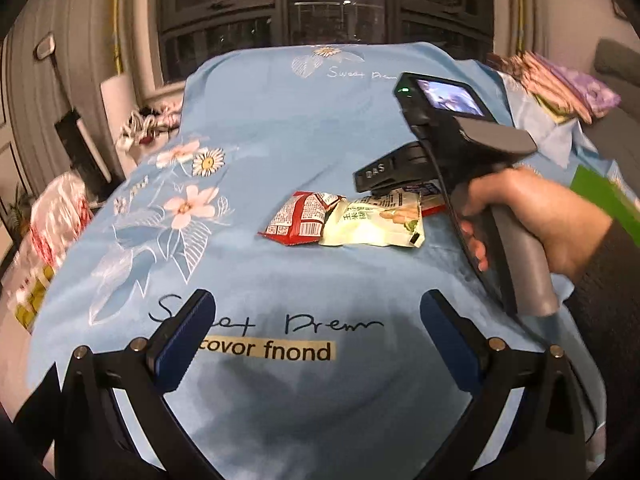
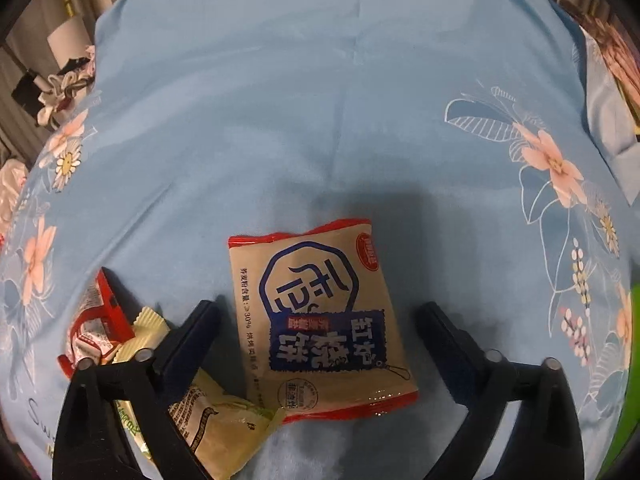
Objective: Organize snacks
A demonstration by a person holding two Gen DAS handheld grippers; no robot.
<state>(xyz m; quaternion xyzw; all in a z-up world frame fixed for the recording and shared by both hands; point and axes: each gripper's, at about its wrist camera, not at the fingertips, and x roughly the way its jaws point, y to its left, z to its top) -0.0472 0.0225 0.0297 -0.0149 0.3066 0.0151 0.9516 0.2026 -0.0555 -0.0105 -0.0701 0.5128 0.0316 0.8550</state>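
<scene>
over the blue bedspread (image 2: 320, 120), right tongs (image 2: 320, 336) spread wide astride the tan snack packet (image 2: 320, 320), poised to grasp; left tongs (image 1: 316, 332) wide, empty.

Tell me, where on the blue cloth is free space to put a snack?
Free: the blue cloth beyond the packets, toward the window, and the near patch over the printed words. Crowded: red packet, pale green packet and tan packet lie together.

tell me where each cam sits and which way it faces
Left wrist: low behind the open left gripper, facing across the blue floral sheet toward dark windows; shows the right hand holding its gripper.
Right wrist: above the open right gripper, facing down at the beige snack packet.
Shared: sheet, red packet, pale green packet.
</scene>
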